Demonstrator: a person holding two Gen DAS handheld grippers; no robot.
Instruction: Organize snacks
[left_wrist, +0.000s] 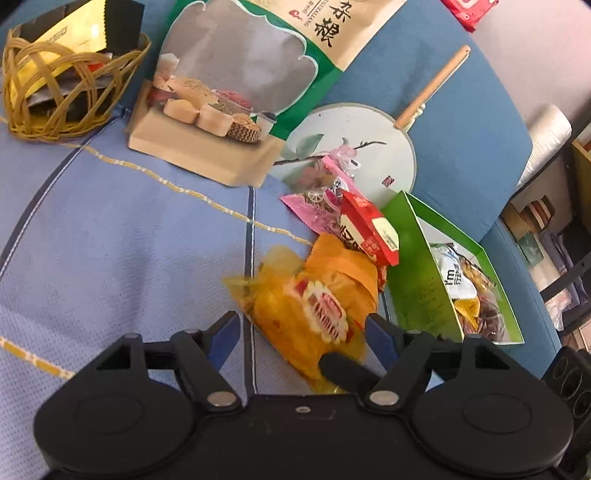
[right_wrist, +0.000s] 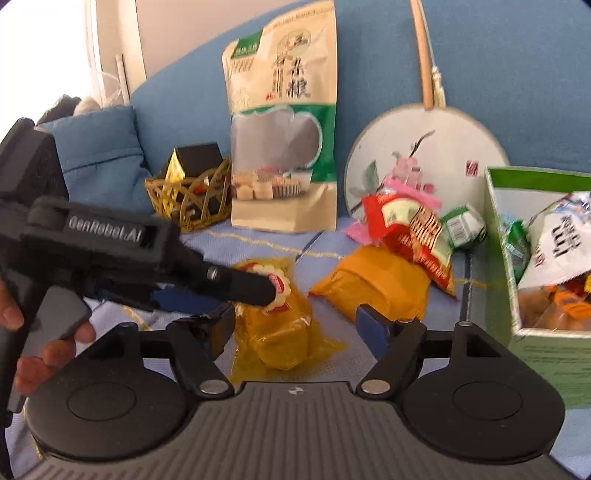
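Note:
A yellow snack packet (left_wrist: 310, 317) (right_wrist: 273, 325) lies on the blue cushion (left_wrist: 110, 258). My left gripper (left_wrist: 303, 332) is open and straddles it, blue pads on either side; from the right wrist view, the left gripper (right_wrist: 251, 302) comes in from the left with one finger over the packet's label. My right gripper (right_wrist: 295, 325) is also open around the same packet, with a gap at its right pad. Behind lie an orange packet (left_wrist: 343, 269) (right_wrist: 373, 284), a red packet (left_wrist: 365, 229) (right_wrist: 406, 229) and a pink one (left_wrist: 317, 206). A green box (left_wrist: 417, 273) (right_wrist: 498, 240) holds several snacks.
A wicker basket (left_wrist: 55, 92) (right_wrist: 192, 199) with packets stands at the back left. A tall grain bag (left_wrist: 236, 74) (right_wrist: 284, 147) and a round fan (left_wrist: 369, 147) (right_wrist: 443, 147) lean on the backrest. A person's hand (right_wrist: 55, 339) grips the left handle. The cushion edge and shelving are on the right.

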